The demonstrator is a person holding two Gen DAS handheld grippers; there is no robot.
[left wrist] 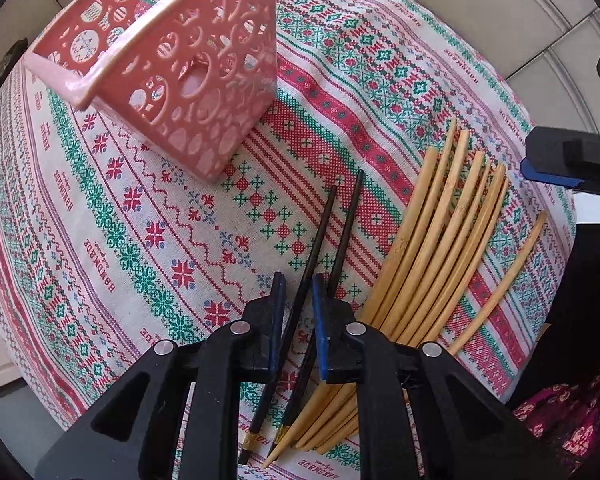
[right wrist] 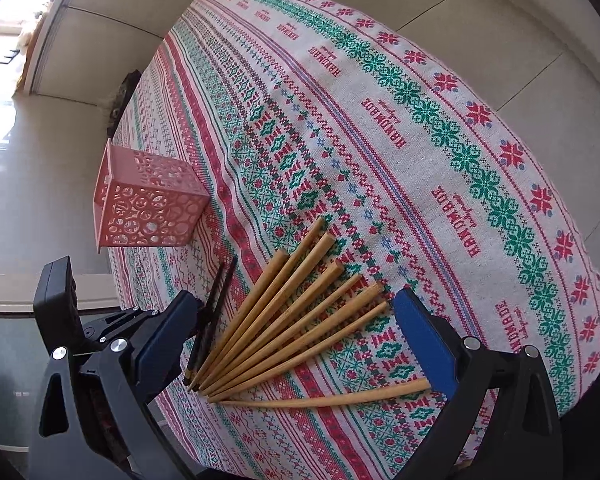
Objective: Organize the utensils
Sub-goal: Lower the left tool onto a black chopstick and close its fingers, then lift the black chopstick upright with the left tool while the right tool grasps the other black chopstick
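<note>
Two black chopsticks (left wrist: 350,212) (right wrist: 220,292) lie side by side on the patterned cloth. My left gripper (left wrist: 299,284) points straight down over them, its jaws a narrow gap apart. One black chopstick runs through that gap untouched by the blue pads (left wrist: 278,312); the other passes beside the right-hand finger. Several bamboo chopsticks (left wrist: 432,248) (right wrist: 292,312) are fanned out just to the right, with one more (left wrist: 500,280) (right wrist: 332,398) lying apart. My right gripper (right wrist: 292,340) is wide open above the bamboo fan; one of its fingers (left wrist: 560,164) shows in the left wrist view.
A pink perforated basket (left wrist: 188,60) (right wrist: 148,208) stands on the cloth-covered table (left wrist: 140,220) (right wrist: 420,140), near its edge beyond the black chopsticks. Tiled floor surrounds the table. A person's patterned clothing (left wrist: 572,412) is at the table's near side.
</note>
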